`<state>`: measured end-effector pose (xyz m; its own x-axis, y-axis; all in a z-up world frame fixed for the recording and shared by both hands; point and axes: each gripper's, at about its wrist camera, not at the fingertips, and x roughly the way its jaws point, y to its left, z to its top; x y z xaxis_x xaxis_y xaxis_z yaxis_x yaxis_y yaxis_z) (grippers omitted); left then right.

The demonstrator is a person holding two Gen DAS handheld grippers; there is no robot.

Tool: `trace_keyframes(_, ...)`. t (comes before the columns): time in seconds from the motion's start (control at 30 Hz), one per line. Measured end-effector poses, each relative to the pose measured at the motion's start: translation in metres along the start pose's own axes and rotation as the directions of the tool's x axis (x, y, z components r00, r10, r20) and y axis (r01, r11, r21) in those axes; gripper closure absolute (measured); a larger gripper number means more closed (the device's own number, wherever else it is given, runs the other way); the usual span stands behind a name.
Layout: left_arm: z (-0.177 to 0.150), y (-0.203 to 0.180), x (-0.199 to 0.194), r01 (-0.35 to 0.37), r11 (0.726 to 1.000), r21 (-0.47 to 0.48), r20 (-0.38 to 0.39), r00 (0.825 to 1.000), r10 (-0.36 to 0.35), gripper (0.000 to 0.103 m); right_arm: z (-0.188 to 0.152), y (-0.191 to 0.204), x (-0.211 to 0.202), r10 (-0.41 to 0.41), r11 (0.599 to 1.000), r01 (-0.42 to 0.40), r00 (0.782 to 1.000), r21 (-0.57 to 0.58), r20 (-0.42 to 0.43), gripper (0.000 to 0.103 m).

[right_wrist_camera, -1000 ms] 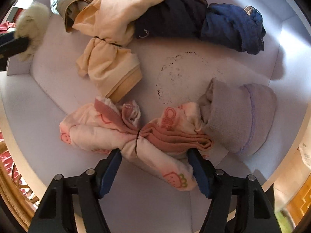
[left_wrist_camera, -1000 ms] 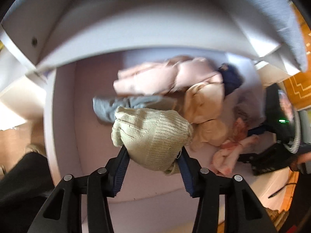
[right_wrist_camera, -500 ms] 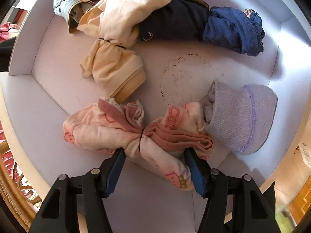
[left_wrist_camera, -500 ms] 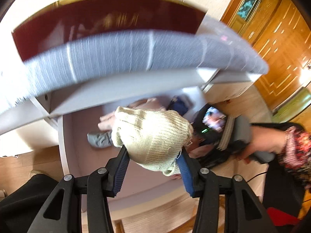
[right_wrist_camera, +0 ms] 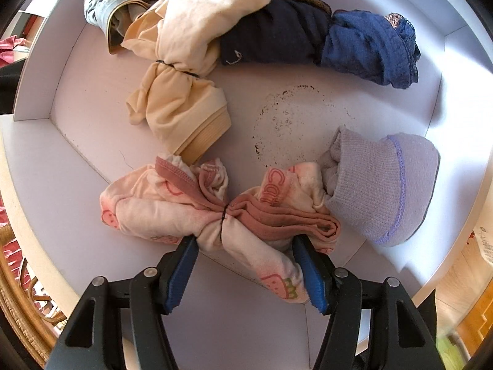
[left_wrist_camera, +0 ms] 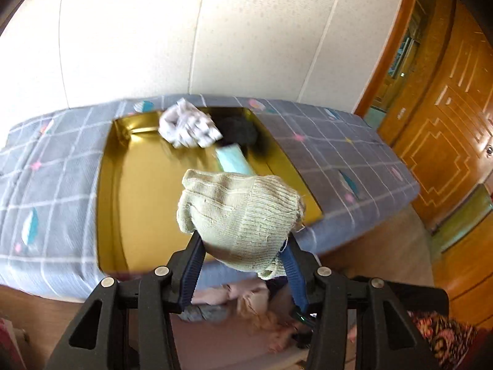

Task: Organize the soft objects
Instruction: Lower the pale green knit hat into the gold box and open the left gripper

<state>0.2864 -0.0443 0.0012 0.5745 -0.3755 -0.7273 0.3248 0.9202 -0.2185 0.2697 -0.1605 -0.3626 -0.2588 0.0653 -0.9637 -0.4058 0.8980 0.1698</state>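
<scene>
I hold the pale green knitted sock bundle (left_wrist_camera: 238, 219) up over the shiny gold metal tray (left_wrist_camera: 144, 197) on the grey checked bed cover (left_wrist_camera: 332, 154), so I can drop it in with the other soft things. My left gripper (left_wrist_camera: 243, 265) pinches it tight. Down in the white drawer (right_wrist_camera: 77, 141), the pink strawberry sock bundle (right_wrist_camera: 222, 215) sits between my right gripper (right_wrist_camera: 246, 274) jaws; I think they squeeze it, but it is hard to see.
</scene>
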Motion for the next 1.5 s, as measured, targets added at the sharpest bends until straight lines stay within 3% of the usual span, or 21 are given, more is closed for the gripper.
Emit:
trace_keyframes(0.07, 0.023, 0.013, 0.012, -0.048, 0.999, -0.022, -0.019, 0.999, 0.048, 0.053, 0.0, -0.001, 0.004, 0.002, 1.0, -0.002, 1.0, 0.001, 0.002, 0.038)
trace_keyframes(0.23, 0.061, 0.058, 0.049, -0.079, 0.984, -0.162, -0.08, 0.995, 0.067, 0.053, 0.001, 0.0, 0.004, 0.009, 1.0, -0.009, 1.0, 0.002, 0.006, 0.037)
trace_keyframes(0.43, 0.077, 0.096, 0.091, -0.171, 0.957, -0.234, -0.15, 0.979, 0.139, 0.053, 0.0, 0.0, 0.002, 0.013, 1.0, -0.013, 1.0, 0.004, 0.012, 0.037)
trace_keyframes(0.8, 0.108, 0.11, 0.147, -0.305, 0.94, -0.151, -0.219, 0.938, 0.27, 0.052, 0.0, -0.001, 0.001, 0.02, 1.0, -0.02, 1.0, 0.007, 0.018, 0.036)
trace_keyframes(0.93, 0.109, 0.112, 0.154, -0.298, 0.944, -0.143, -0.223, 0.939, 0.262, 0.049, -0.001, -0.001, 0.002, 0.021, 1.0, -0.021, 1.0, 0.01, 0.018, 0.035)
trace_keyframes(1.07, 0.112, 0.111, 0.15, -0.318, 0.939, -0.132, -0.202, 0.936, 0.289, 0.043, 0.0, -0.001, 0.002, 0.02, 1.0, -0.02, 1.0, 0.012, 0.017, 0.035)
trace_keyframes(1.2, 0.118, 0.108, 0.126, -0.304, 0.938, -0.164, -0.139, 0.949, 0.284, 0.043, 0.0, 0.0, 0.002, 0.018, 1.0, -0.018, 1.0, 0.015, 0.017, 0.035)
trace_keyframes(1.3, 0.118, 0.098, 0.094, -0.304, 0.94, -0.153, -0.023, 0.952, 0.305, 0.043, 0.0, 0.0, 0.003, 0.014, 1.0, -0.014, 1.0, 0.011, 0.012, 0.035)
trace_keyframes(1.5, 0.081, 0.061, 0.031, -0.237, 0.969, -0.063, 0.167, 0.955, 0.244, 0.043, 0.001, 0.001, 0.004, 0.013, 1.0, -0.013, 1.0, 0.015, 0.016, 0.035)
